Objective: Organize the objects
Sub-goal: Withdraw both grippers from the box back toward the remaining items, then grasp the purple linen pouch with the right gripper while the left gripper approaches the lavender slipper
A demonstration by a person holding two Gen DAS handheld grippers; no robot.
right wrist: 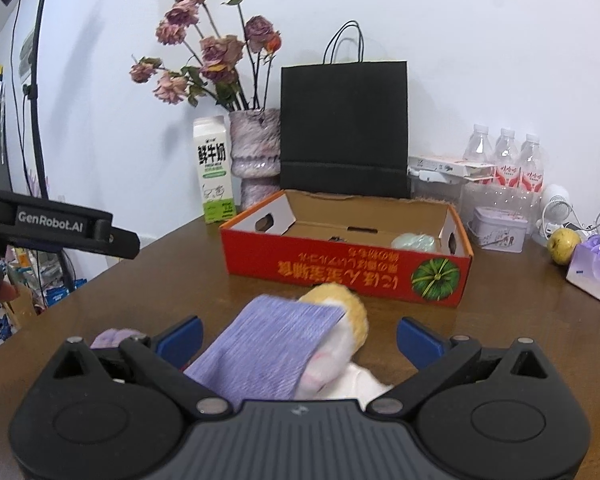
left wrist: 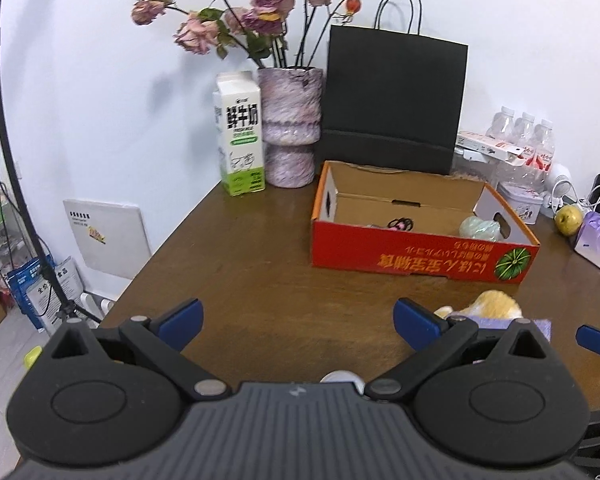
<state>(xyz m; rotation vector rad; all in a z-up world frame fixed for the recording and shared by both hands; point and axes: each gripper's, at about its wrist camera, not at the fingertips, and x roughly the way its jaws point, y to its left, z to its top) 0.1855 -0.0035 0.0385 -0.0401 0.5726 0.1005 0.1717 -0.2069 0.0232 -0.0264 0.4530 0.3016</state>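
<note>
Nearest to the right claw [right wrist: 298, 336] lies a fuzzy sock [right wrist: 266, 354], lavender in the leg with a white and yellow toe end. Its body sits directly between the wide-spread blue fingers [right wrist: 180, 340], neither of which visibly presses it, so the claw is open and gripping nothing. The sock's long axis runs away from the camera and a little to the right, roughly in line with the fingers, with the yellow tip farthest out. A closing pinch would therefore fall across the sock's width, which I judge to be the easy way to take it. A second lavender piece [right wrist: 110, 338] peeks out beside the left finger; what it is cannot be told.

The left claw [left wrist: 298, 320] is also spread wide and empty, hovering over bare brown bench [left wrist: 236, 264]. From there the sock [left wrist: 490, 308] lies off to the right, beyond the right finger, so the right claw is plainly the nearer one for this pick.

Farther on, straight ahead of the sock's toe, stands the open red cardboard box [right wrist: 340, 268], its near wall close to the yellow tip. Inside it sit a pale green bundle [right wrist: 414, 242] at the right and small dark hair ties [left wrist: 400, 224] near the middle. The likely destination is this box: a short forward lift over the near wall.
</note>
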